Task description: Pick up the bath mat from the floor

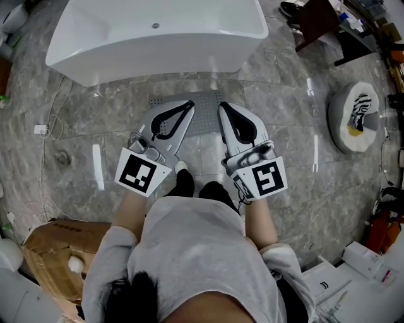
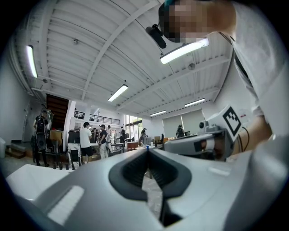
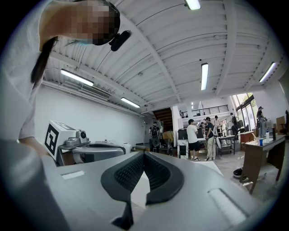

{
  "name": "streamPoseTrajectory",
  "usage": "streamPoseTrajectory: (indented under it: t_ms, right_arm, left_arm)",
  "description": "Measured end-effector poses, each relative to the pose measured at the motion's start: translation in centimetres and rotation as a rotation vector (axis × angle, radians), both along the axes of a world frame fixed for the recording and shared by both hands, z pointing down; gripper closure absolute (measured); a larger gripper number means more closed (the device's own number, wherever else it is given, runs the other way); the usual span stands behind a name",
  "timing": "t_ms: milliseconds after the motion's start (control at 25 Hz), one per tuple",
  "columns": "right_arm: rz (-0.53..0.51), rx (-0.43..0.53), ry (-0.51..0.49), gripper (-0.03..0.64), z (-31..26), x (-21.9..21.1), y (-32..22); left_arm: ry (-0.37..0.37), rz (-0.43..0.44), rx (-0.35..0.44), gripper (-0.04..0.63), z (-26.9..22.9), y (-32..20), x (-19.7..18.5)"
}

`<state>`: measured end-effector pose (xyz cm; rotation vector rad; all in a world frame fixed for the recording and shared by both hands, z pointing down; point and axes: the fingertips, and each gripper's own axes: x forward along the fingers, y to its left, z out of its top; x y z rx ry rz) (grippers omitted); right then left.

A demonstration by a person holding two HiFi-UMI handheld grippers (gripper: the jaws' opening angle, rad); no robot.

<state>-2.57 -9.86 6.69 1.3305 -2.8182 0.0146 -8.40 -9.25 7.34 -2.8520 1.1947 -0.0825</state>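
Observation:
The bath mat (image 1: 206,117) is a small grey textured rectangle lying flat on the marble floor just in front of the white bathtub (image 1: 158,38). I stand behind it, black shoes close together. My left gripper (image 1: 190,103) and right gripper (image 1: 222,107) are held side by side at waist height, tips hanging over the mat's left and right sides, well above it. Both are shut with nothing between the jaws. In the left gripper view the closed left gripper (image 2: 147,149) points out across the hall, and so does the right gripper (image 3: 144,153) in its own view.
A cardboard box (image 1: 57,252) sits at my lower left, and a white cable (image 1: 53,126) runs over the floor on the left. A round white cushion (image 1: 355,117) lies to the right, dark furniture (image 1: 322,19) at the back right, white boxes (image 1: 360,258) at the lower right. People (image 3: 193,137) stand far off.

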Motion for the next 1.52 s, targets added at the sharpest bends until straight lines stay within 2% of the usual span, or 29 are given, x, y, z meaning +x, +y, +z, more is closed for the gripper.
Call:
streamPoseTrajectory:
  t_ms: [440,1080,1520]
  right_arm:
    - [-0.03,-0.02,0.013,0.615,1.0,-0.2,-1.2]
    - [-0.126,-0.07,0.022,0.615,3.7,1.7,-4.4]
    - [-0.177,-0.117,0.029,0.615,7.6,2.5,-5.9]
  left_arm:
    - [0.005,-0.013,-0.032,0.595,1.2,-1.0,0.3]
    - [-0.017,-0.138,-0.065,0.594,3.5,-3.2,1.1]
    - [-0.029,-0.201,-0.11,0.594,7.5,-3.9,1.7]
